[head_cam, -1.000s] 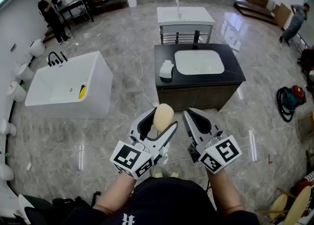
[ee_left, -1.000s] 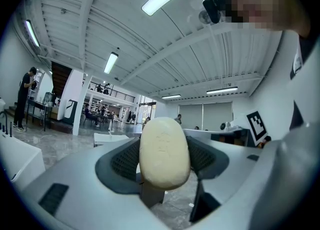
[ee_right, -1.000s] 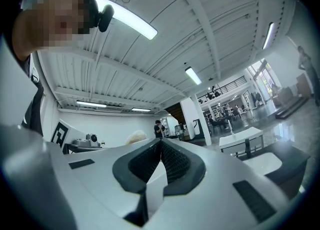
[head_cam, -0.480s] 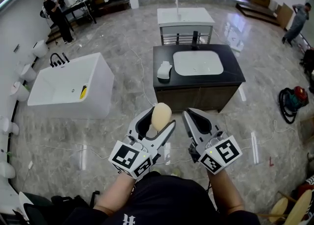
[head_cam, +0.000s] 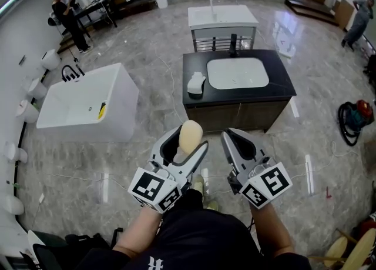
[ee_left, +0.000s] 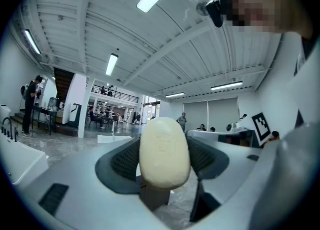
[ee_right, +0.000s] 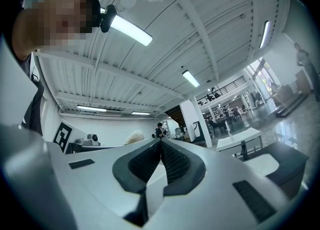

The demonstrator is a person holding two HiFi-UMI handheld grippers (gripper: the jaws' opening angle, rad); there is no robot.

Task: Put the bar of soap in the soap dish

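A cream oval bar of soap (head_cam: 190, 136) stands upright between the jaws of my left gripper (head_cam: 184, 143), which is shut on it; the left gripper view shows the bar of soap (ee_left: 164, 152) filling the space between the pads. My right gripper (head_cam: 231, 140) is beside it, shut with nothing in it, jaws touching at the tips (ee_right: 161, 144). Both are held low in front of my body, well short of the black vanity counter (head_cam: 283, 82). A white soap dish (head_cam: 196, 82) sits on the counter's left end, left of the white basin (head_cam: 237, 73).
A white bathtub (head_cam: 83, 105) stands on the marble floor at left. A white sink stand (head_cam: 222, 18) is behind the vanity. A cable runs across the floor. A vacuum (head_cam: 355, 118) lies at right. One person (head_cam: 67, 15) stands far left, another (head_cam: 356, 17) far right.
The view has shifted slightly toward the vanity. Both grippers keep the same pose, the left still holding the soap.
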